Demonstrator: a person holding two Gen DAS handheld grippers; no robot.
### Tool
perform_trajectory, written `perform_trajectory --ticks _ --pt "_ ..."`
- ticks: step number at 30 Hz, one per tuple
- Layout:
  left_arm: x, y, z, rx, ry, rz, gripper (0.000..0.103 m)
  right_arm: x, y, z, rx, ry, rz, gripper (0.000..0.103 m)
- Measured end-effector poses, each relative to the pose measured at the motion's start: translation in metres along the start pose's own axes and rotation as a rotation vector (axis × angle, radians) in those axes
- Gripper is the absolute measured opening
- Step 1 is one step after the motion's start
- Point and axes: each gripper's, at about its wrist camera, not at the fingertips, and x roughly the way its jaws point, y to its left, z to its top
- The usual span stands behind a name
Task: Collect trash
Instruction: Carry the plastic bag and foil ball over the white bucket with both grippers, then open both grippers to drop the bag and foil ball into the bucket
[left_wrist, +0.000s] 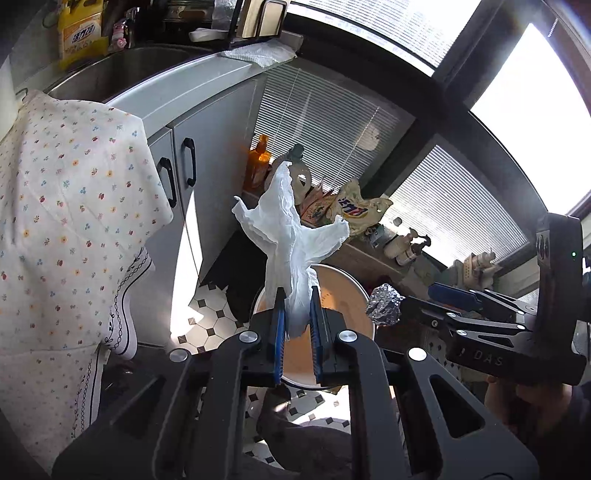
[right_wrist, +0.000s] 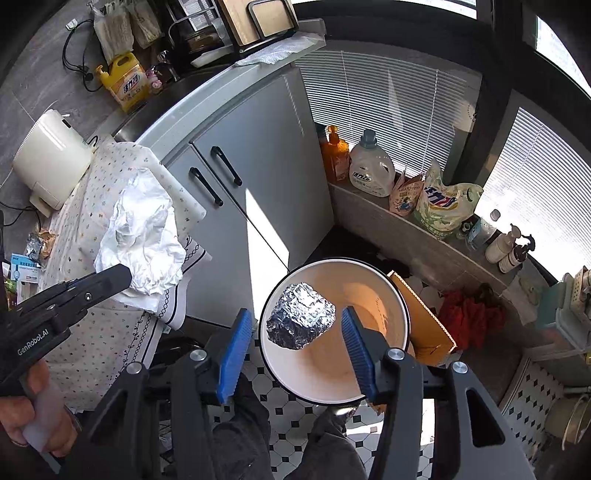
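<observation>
I'm pinching a crumpled white paper towel in my left hand-held gripper, blue pads pressed in on its lower end w/ the rest fanning upward above the fingers. In the right wrist view the same towel is showing as a big white wad at the tip of the left hand-held gripper, in front of the floral cloth draped over the desk.

My right hand-held gripper is standing spread wide, blue pads well apart. A foil ball is sitting between them in that view, not touching either pad, over the opening of the white trash bin on the floor. Can't tell whether it's resting on anything. From the left wrist view the foil ball is just off the tip of the right hand-held gripper, near the bin's rim.

Bin is standing on the black-and-white tiled floor, just beside a brown cardboard piece and near the grey cabinet w/ black handles. On the ledge by the window blinds: orange bottle, white detergent jug, a refill pouch. A red cloth is lying below the ledge. Yellow dish-soap bottle is standing up on the counter by the sink, a white appliance at the left.
</observation>
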Motion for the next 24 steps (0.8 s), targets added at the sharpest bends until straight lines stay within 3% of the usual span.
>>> perform_trajectory --ticks 6,19,22,24 --pt "0.019 -0.016 -0.006 0.024 0.04 -0.013 0.012 -0.006 -0.018 -0.006 0.025 -0.013 -0.032 0.073" --pt "0.074 -0.063 -0.013 0.106 0.158 -0.088 0.014 -0.029 -0.075 -0.02 0.145 -0.044 -0.127 0.076" --pt "0.086 -0.07 -0.015 0.109 0.197 -0.115 0.022 -0.033 -0.087 -0.022 0.177 -0.05 -0.142 0.076" --pt "0.092 -0.071 -0.016 0.105 0.209 -0.127 0.046 -0.035 -0.091 -0.023 0.187 -0.051 -0.15 0.076"
